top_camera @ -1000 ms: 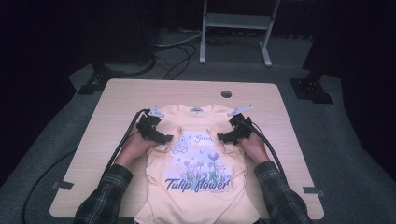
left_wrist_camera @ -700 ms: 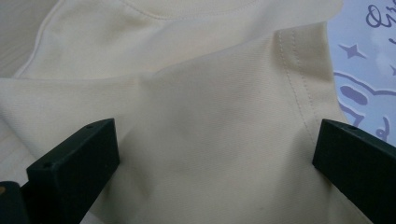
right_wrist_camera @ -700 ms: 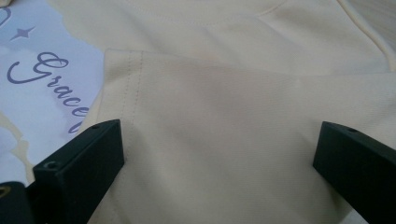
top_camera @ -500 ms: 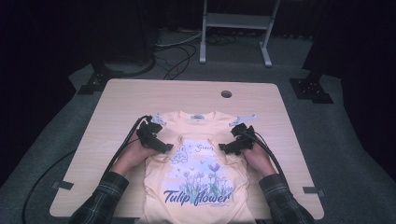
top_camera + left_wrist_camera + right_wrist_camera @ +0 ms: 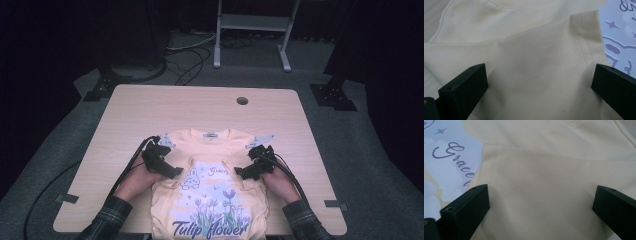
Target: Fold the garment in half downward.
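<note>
Right now the yellow T-shirt (image 5: pixel 212 192) lies print-up on the wooden table's (image 5: pixel 200 107) near half, both sleeves folded inward. Over those folds, the left gripper (image 5: pixel 172 172) and right gripper (image 5: pixel 241 172) rest with jaws spread apart, gripping nothing.

Your T-shirt (image 5: pixel 212 192) lies on the table (image 5: pixel 200 107), hem over its near edge. Your left gripper (image 5: pixel 162 162) rests on the shirt's left side, your right gripper (image 5: pixel 255 165) on its right side.
</note>
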Action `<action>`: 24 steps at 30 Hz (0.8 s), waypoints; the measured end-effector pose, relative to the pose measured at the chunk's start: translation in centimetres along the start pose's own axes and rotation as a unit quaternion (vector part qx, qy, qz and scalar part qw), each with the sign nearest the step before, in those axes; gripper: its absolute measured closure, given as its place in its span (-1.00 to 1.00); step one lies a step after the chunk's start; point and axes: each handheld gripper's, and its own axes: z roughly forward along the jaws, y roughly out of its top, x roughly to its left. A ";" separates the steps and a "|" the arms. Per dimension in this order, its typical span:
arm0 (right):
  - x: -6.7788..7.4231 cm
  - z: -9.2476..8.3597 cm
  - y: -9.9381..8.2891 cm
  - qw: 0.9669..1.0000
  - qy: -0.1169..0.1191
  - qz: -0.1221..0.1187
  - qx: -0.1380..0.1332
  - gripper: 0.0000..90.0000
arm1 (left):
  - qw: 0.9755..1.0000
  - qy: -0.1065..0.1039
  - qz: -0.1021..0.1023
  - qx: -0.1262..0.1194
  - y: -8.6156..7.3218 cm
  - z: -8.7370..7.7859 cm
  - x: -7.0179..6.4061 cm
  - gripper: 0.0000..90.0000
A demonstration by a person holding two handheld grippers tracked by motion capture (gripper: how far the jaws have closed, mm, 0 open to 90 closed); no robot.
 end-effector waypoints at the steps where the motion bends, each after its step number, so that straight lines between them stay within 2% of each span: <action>1: 0.3 -0.2 -0.2 1.000 0.002 0.001 0.000 -0.99 | 1.000 0.000 0.002 0.000 -0.2 -0.1 -0.2 -1.00; 7: 1.4 -1.1 -1.4 1.000 0.010 -0.009 0.000 -0.99 | 1.000 0.000 0.001 0.008 -0.8 -0.8 -1.7 -1.00; 11: 2.1 -1.6 -2.1 1.000 0.012 -0.011 -0.003 -0.99 | 1.000 0.002 0.000 0.002 -1.5 -1.2 -2.6 -1.00; 24: 3.6 -2.8 -4.4 0.999 0.018 -0.018 -0.040 -1.00 | 1.000 0.011 -0.013 -0.004 -2.9 -2.2 -4.8 -0.99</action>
